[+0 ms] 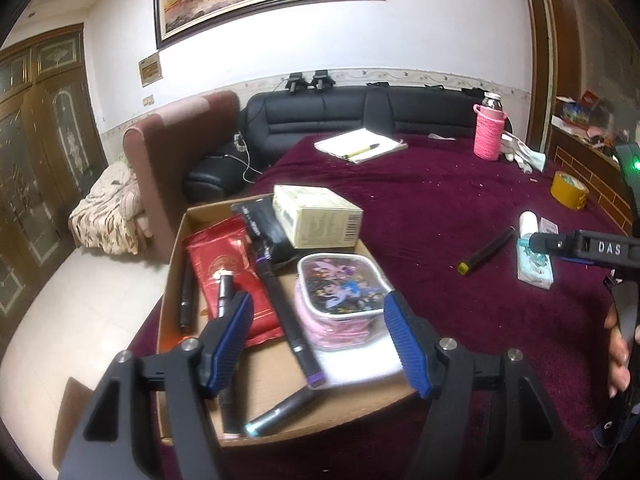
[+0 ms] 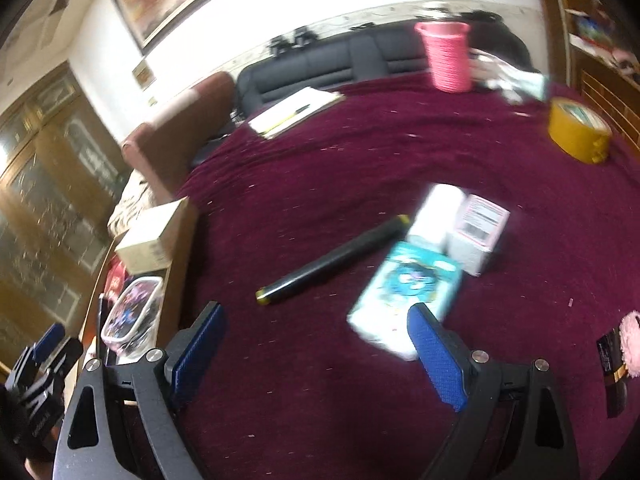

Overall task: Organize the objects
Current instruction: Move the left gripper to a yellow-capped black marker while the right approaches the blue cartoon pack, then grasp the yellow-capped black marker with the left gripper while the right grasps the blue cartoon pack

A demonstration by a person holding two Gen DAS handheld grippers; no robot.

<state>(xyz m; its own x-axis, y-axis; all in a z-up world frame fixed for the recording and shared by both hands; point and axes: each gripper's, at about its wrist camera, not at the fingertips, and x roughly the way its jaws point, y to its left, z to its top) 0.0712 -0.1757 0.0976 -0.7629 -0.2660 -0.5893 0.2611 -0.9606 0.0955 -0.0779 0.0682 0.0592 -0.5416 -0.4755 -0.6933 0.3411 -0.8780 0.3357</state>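
Observation:
A cardboard box (image 1: 172,264) at the table's left edge holds a red packet (image 1: 228,272), several dark pens, a cream carton (image 1: 320,216) and a pink cartoon pouch (image 1: 340,296). My left gripper (image 1: 320,340) is open and empty above the box, its jaws either side of the pouch. My right gripper (image 2: 316,352) is open and empty above the cloth. Ahead of it lie a black marker with yellow ends (image 2: 332,260), a light blue packet (image 2: 404,288), a white tube (image 2: 432,212) and a small white box (image 2: 478,232). The marker (image 1: 486,250) also shows in the left wrist view.
A dark red cloth (image 2: 360,152) covers the table. On it are a yellow tape roll (image 2: 578,132), a pink-sleeved bottle (image 2: 446,56), a notebook with a pen (image 2: 292,112) and white gloves (image 1: 524,154). A pink fluffy item (image 2: 630,340) lies at the right edge. Sofas stand behind.

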